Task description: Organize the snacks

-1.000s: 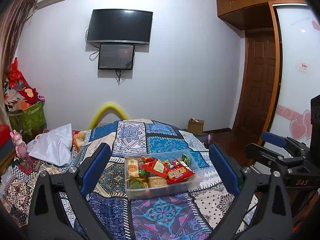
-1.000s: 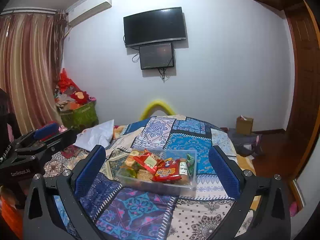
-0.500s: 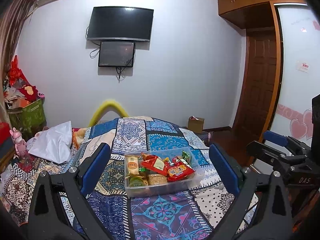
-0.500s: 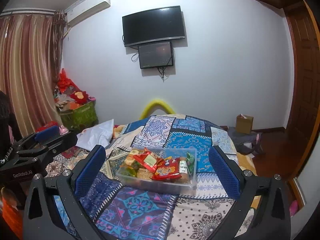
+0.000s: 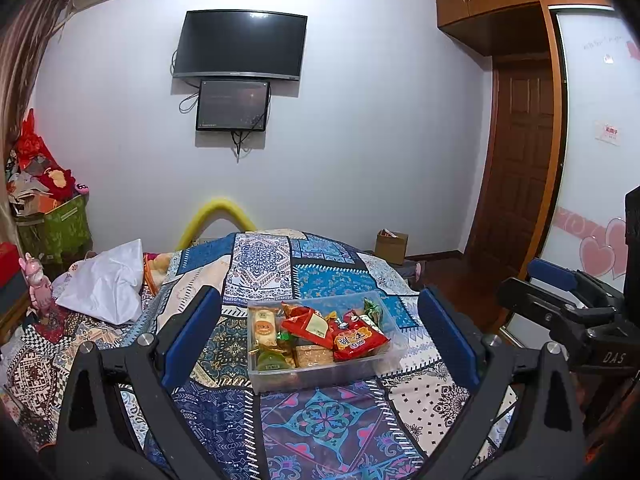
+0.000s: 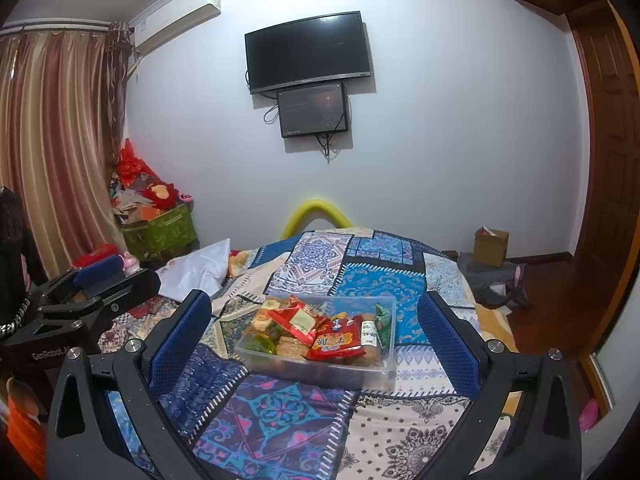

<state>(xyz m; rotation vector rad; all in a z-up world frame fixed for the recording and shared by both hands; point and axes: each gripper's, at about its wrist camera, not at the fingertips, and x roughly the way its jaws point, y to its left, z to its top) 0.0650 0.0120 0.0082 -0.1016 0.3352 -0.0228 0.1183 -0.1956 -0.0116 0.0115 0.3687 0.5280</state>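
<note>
A clear plastic box [image 5: 320, 372] sits on the patterned quilt [image 5: 320, 432], heaped with snacks: a red packet [image 5: 358, 338], a round pastry [image 5: 262, 326], green wrappers; the left gripper [image 5: 318, 338] and right gripper [image 6: 314, 334] hover apart from it, jaws spread wide, holding nothing.

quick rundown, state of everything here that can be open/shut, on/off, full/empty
left gripper: open, holding nothing
right gripper: open, holding nothing
clear bin: no lid on it, filled with snack packets
big tv: screen dark
small screen: dim, on or off unclear
wooden door: shut
cardboard box: flaps open
curtain: drawn
</note>
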